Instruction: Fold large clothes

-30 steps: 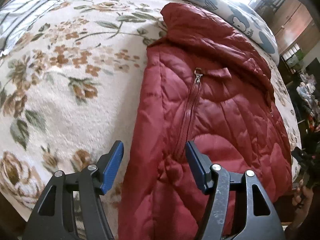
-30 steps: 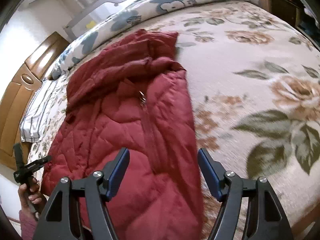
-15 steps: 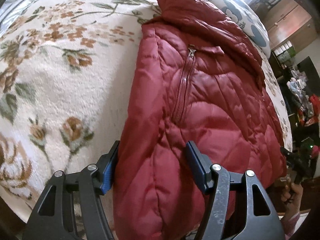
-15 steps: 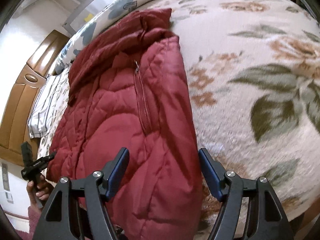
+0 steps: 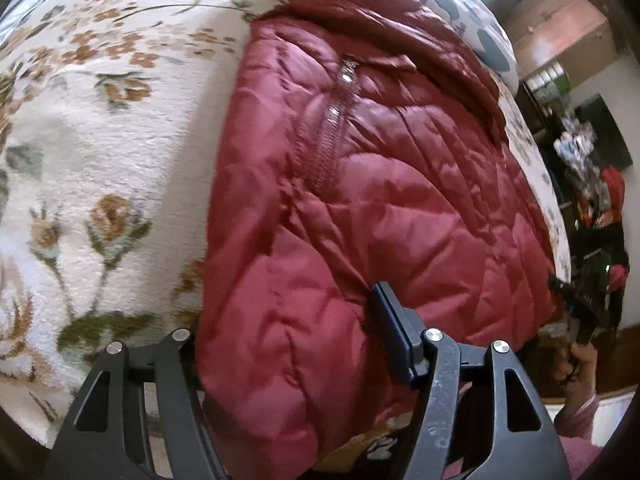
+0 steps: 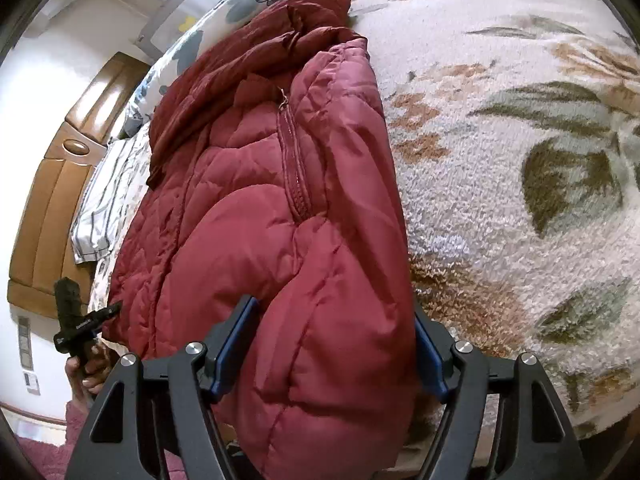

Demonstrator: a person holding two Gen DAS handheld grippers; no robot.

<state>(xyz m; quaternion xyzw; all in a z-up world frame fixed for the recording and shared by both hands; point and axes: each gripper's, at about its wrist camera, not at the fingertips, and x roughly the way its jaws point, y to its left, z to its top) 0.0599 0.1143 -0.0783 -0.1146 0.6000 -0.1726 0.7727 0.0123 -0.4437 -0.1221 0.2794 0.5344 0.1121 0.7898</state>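
On the floral blanket (image 5: 100, 152) we see a red quilted jacket (image 5: 360, 200).
Our left gripper (image 5: 288, 344) and right gripper (image 6: 332, 344) straddle its hem at bottom centre; whether they pinch it, we cannot tell.

The jacket (image 5: 380, 200) lies lengthwise on the bed's blanket (image 5: 100, 140), its collar at the far end by a pillow (image 6: 240, 4) and its near end hanging over the bed's edge. The left hand-held gripper (image 5: 288, 344) straddles one near corner, the right hand-held gripper (image 6: 332, 344) the other.
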